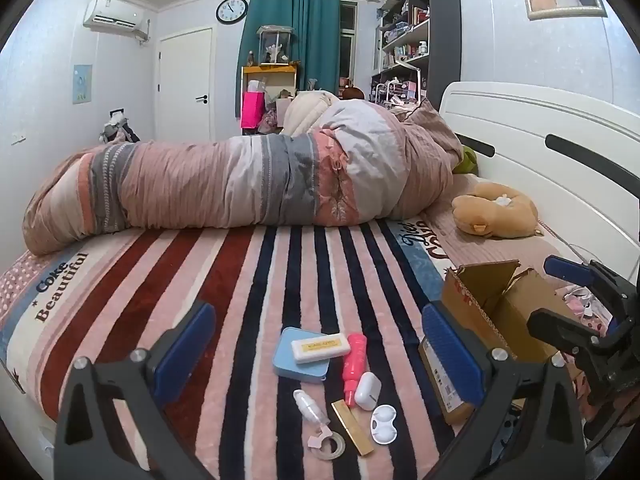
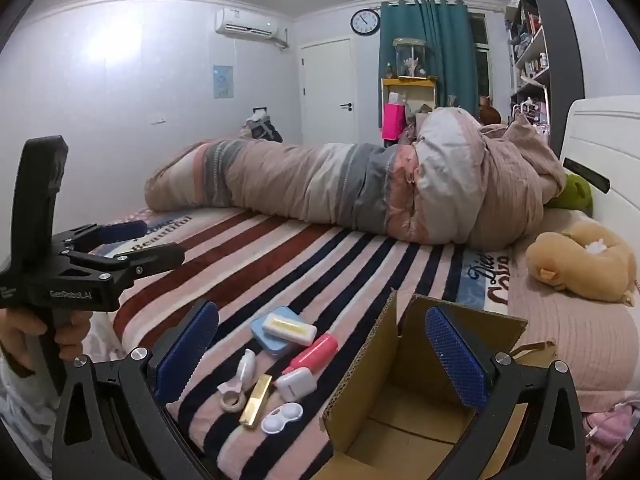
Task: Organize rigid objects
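Both grippers hover over the striped blanket (image 1: 280, 280) with their jaws spread wide and nothing between them. The small things to be tidied lie in a loose cluster on the bed: a blue case (image 1: 301, 356) with a white box (image 1: 320, 347) on top, a pink tube (image 1: 355, 364), a white earbud case (image 1: 367, 391), a gold bar (image 1: 352, 426), a white lens case (image 1: 384, 424) and a roll of tape (image 1: 329, 444). The cluster sits squarely ahead of the left gripper (image 1: 320, 364). The right gripper (image 2: 322, 354) is partly over the open cardboard box (image 2: 400, 412), which stands just to the right of the cluster. The tube and the gold bar both lie lengthwise, pointing away from the left jaws, so I'd guess the left hand reaches first and closes across their narrow width.
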